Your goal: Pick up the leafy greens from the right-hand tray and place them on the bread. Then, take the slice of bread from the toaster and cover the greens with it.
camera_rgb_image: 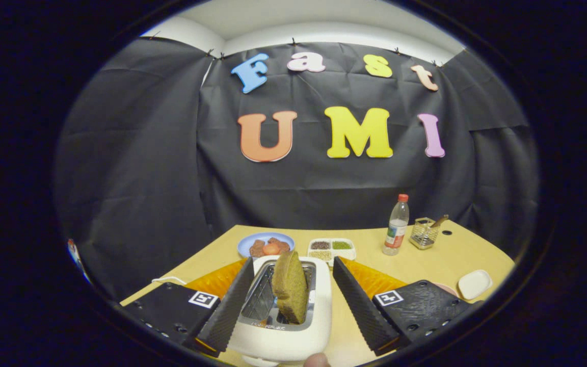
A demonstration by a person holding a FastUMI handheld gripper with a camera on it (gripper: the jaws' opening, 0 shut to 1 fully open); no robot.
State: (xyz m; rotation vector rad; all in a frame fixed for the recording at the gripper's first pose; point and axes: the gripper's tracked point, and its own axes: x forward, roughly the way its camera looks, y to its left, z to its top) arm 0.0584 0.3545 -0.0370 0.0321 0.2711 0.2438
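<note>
A white toaster stands between my fingers on the wooden table. A brown slice of bread sticks up out of its right slot, leaning a little. My gripper is open, one finger on each side of the toaster, and neither finger touches the slice. Orange sheets lie on the table under and beside the fingers.
Beyond the toaster lie a blue plate with brown and red food and a white divided tray of seeds and green bits. A clear bottle with a red cap, a wire holder and a small white dish stand to the right.
</note>
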